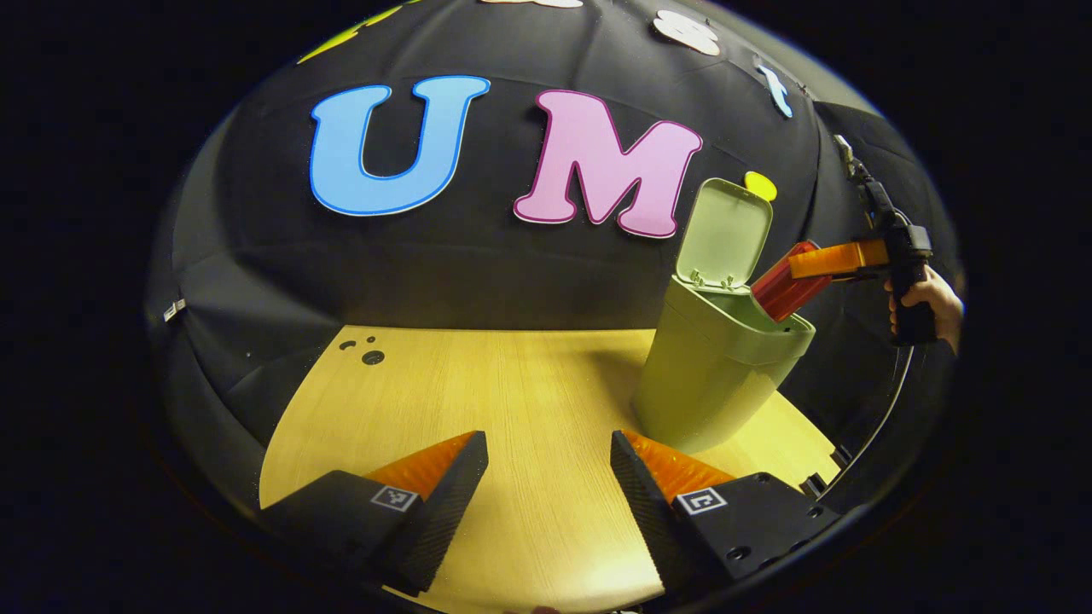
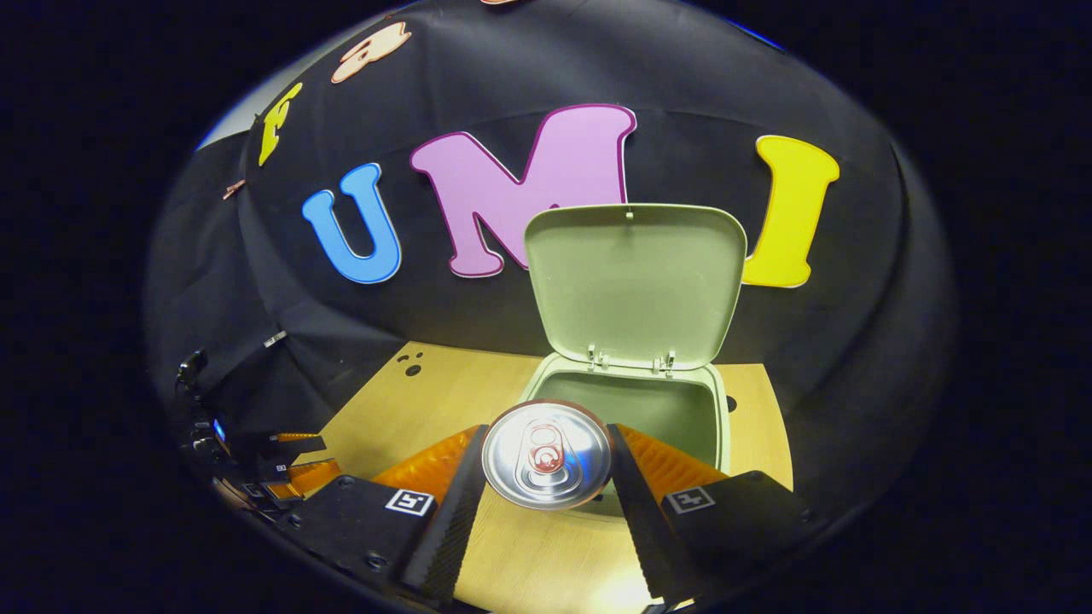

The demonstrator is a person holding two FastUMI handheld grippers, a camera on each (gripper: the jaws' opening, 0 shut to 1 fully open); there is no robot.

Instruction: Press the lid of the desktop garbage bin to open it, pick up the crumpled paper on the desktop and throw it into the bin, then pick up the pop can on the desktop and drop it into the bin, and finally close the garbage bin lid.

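- Right gripper [image 2: 546, 477] fingers clamp pop can [image 2: 546, 454] by its sides, tilted over open bin [image 1: 717, 358] mouth.
- Can likely light, thin-walled, slippery; side grip suits, avoid crushing.
- Left gripper [image 1: 548, 477] fingers wide apart, holding nothing, above counter [image 1: 512, 384].

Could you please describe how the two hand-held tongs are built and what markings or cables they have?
The left tongs and the right tongs each have two wedge-shaped fingers with ribbed inner faces, set on black blocks with screws. Each block carries a small square black-and-white marker. In the left gripper view, the right tongs have a black pistol-style handle held by a bare hand, with a thin cable hanging below.
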